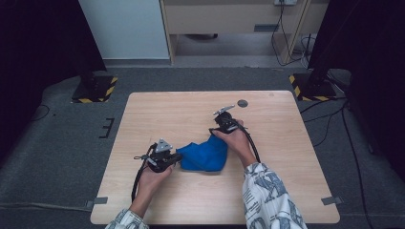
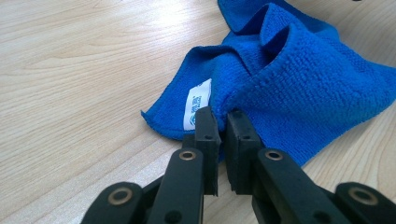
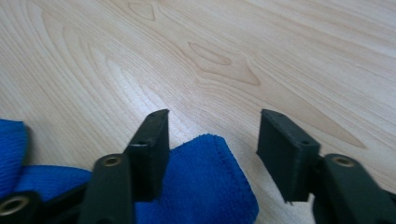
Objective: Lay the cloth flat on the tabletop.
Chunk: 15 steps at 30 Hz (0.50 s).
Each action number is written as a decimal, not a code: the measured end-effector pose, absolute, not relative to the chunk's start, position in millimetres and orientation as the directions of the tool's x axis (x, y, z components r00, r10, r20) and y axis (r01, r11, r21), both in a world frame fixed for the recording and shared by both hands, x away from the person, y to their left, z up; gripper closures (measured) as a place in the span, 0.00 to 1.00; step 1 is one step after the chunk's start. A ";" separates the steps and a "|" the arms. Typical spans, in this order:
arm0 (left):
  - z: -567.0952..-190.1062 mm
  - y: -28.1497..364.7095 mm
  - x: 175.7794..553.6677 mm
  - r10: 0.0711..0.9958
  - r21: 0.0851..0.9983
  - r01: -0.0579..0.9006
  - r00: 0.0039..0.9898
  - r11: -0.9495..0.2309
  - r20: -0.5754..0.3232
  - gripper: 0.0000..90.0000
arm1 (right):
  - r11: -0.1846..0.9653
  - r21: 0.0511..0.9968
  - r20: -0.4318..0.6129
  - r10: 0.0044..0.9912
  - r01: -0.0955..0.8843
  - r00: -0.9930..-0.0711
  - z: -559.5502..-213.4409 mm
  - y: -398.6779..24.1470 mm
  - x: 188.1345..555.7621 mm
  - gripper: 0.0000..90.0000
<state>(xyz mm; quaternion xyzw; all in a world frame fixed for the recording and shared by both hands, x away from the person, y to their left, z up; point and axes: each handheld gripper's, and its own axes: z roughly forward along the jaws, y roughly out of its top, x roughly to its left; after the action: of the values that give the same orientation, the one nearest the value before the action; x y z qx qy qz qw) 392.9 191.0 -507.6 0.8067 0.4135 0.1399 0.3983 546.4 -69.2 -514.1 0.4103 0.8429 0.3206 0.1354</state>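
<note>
The blue cloth (image 1: 205, 155) lies bunched on the wooden table (image 1: 277, 191), between the two grippers. Its white label (image 2: 197, 103) sits just left of the left gripper's (image 2: 223, 122) tips, and that gripper pinches a raised fold of the cloth, jaws nearly together. The right gripper (image 3: 212, 140) stands at the cloth's far corner with its jaws apart and nothing pressed between them; a rounded edge of cloth lies just beneath its left jaw. Beyond it is bare wood grain.
</note>
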 end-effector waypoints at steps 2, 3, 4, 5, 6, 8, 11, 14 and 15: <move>-507.6 191.4 393.2 0.779 0.759 0.556 0.618 -0.339 -0.105 0.93 | 0.470 0.636 0.034 0.775 0.612 -0.630 -516.4 -68.9 548.4 0.64; -507.5 191.5 393.4 0.779 0.759 0.555 0.619 -0.341 -0.104 0.93 | 0.477 0.631 0.035 0.770 0.612 -0.637 -517.0 -69.4 548.8 0.69; -507.4 191.6 393.5 0.779 0.759 0.555 0.619 -0.341 -0.103 0.93 | 0.479 0.624 0.041 0.769 0.618 -0.638 -517.2 -69.6 548.4 0.76; -507.5 191.6 393.5 0.780 0.760 0.556 0.617 -0.337 -0.105 0.93 | 0.488 0.625 0.033 0.764 0.610 -0.644 -517.3 -70.4 548.1 0.82; -507.4 191.9 393.6 0.780 0.760 0.556 0.617 -0.337 -0.105 0.93 | 0.483 0.629 0.036 0.764 0.609 -0.644 -516.0 -71.5 546.6 0.88; -507.5 192.1 393.8 0.781 0.760 0.557 0.616 -0.336 -0.105 0.93 | 0.474 0.644 0.045 0.760 0.600 -0.649 -512.0 -75.5 543.4 0.95; -507.6 191.7 393.9 0.781 0.759 0.556 0.617 -0.340 -0.102 0.93 | 0.453 0.677 0.061 0.751 0.580 -0.658 -504.2 -82.6 536.4 0.98; -508.0 191.4 394.3 0.780 0.756 0.556 0.618 -0.345 -0.098 0.93 | 0.444 0.695 0.063 0.746 0.566 -0.663 -497.3 -92.8 526.9 0.98; -508.2 191.4 394.4 0.781 0.756 0.557 0.617 -0.345 -0.098 0.93 | 0.436 0.701 0.068 0.747 0.564 -0.662 -495.5 -96.7 523.0 0.98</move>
<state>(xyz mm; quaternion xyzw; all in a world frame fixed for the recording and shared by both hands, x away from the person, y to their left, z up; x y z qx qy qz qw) 394.4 191.4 -508.2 0.8078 0.4139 0.1419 0.3950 523.0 -96.7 -495.5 0.3912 0.8377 0.3593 0.1271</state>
